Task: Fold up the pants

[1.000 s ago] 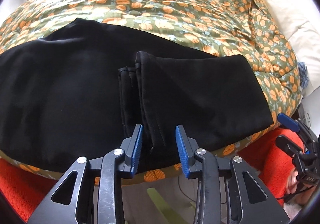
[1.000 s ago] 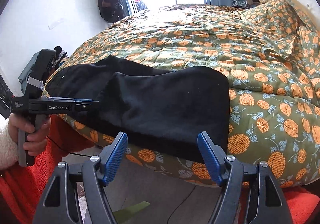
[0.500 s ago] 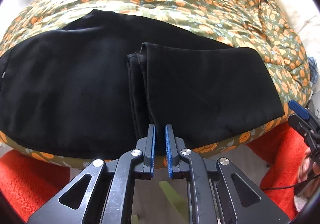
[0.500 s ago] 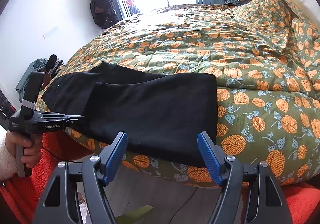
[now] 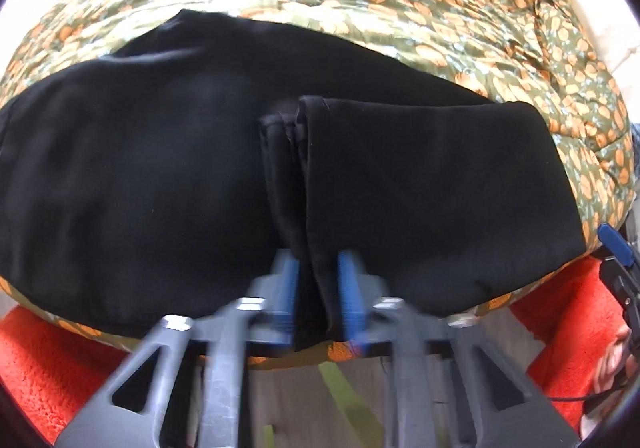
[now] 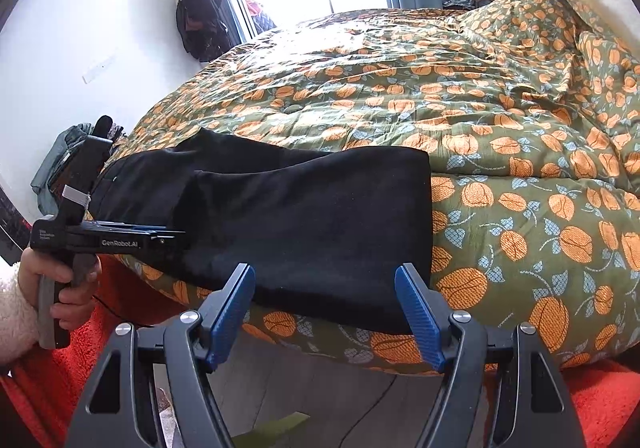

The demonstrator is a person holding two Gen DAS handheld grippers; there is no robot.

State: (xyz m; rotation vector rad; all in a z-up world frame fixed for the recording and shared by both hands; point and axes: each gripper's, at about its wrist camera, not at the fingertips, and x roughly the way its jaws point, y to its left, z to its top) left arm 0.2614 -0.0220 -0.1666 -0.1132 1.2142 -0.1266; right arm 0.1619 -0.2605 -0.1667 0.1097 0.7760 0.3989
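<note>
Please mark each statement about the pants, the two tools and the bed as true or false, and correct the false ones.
1. The left tool is closed on the hem edge of the black pants. True.
2. The right tool grips the pants. False: it is open, just short of the folded end.
3. The pants lie on a plain white sheet. False: they lie on a green quilt with orange fruit print.
4. The pants lie near the bed's front edge. True.
</note>
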